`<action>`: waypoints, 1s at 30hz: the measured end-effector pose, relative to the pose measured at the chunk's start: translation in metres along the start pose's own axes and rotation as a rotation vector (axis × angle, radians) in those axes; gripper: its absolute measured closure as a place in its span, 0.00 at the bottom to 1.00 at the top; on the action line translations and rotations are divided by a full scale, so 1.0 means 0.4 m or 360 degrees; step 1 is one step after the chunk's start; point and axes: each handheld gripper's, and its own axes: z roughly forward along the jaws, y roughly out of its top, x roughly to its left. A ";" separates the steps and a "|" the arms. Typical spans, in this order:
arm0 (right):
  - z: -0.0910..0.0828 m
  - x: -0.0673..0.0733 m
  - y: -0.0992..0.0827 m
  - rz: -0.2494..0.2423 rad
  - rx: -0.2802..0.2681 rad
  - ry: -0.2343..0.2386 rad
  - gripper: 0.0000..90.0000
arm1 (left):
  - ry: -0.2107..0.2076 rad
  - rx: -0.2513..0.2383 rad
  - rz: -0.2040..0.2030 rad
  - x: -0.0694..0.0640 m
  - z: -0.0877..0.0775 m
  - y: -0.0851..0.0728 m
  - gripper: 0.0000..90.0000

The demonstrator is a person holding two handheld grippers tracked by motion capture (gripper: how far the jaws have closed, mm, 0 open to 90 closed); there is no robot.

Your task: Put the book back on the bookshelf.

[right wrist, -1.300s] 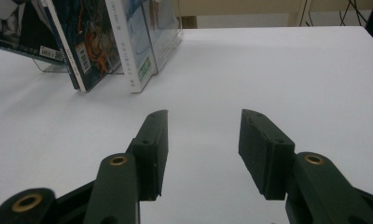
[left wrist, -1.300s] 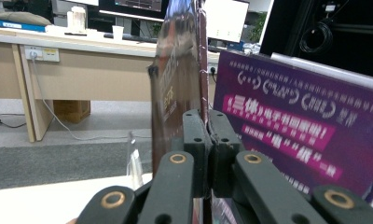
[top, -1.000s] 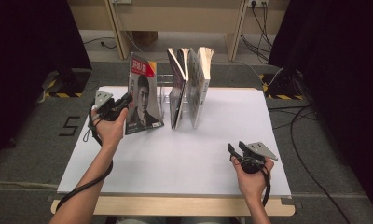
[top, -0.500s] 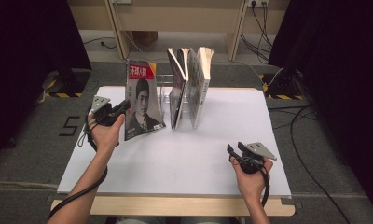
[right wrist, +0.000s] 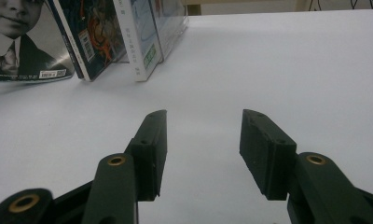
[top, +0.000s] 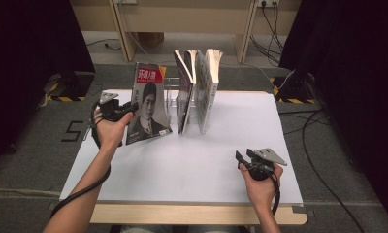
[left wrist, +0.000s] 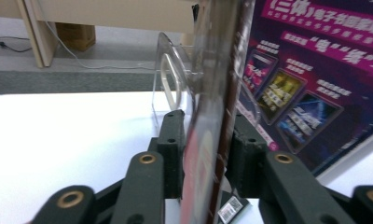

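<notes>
A magazine (top: 148, 104) with a portrait cover stands on edge on the white table (top: 192, 165), leaning back against a clear plastic rack (top: 170, 94). My left gripper (top: 131, 108) sits at its left edge. In the left gripper view the magazine's edge (left wrist: 212, 116) runs between the jaws of my left gripper (left wrist: 208, 140). Those jaws have just been opening and stand a little off the pages. My right gripper (top: 240, 159) rests low near the table's front right. In the right gripper view, my right gripper (right wrist: 203, 140) is open over bare table.
Several books (top: 197, 92) stand fanned in the rack behind the magazine, and their lower ends (right wrist: 128, 32) are in the right gripper view. A wooden frame and cables lie on the floor beyond the far edge. Black curtains flank both sides.
The magazine has gone from tilted in the left gripper's hold to leaning on the rack. The left hand has shifted slightly. The right hand has kept still.
</notes>
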 end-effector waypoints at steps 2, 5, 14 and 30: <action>0.000 0.000 -0.001 -0.0001 0.0005 0.0002 0.58 | 0.0004 0.0017 0.0042 -0.005 0.005 0.012 0.75; 0.001 -0.001 -0.001 0.0004 0.0011 0.0006 0.58 | 0.0006 0.0056 0.0075 -0.011 0.014 0.025 0.80; 0.003 -0.003 -0.003 0.0009 0.0028 0.0005 0.58 | 0.0032 0.0077 0.0166 -0.031 0.017 0.030 0.96; 0.000 -0.003 -0.004 0.0009 0.0014 -0.0005 0.58 | -0.0032 -0.0175 0.0134 -0.078 -0.009 0.087 0.96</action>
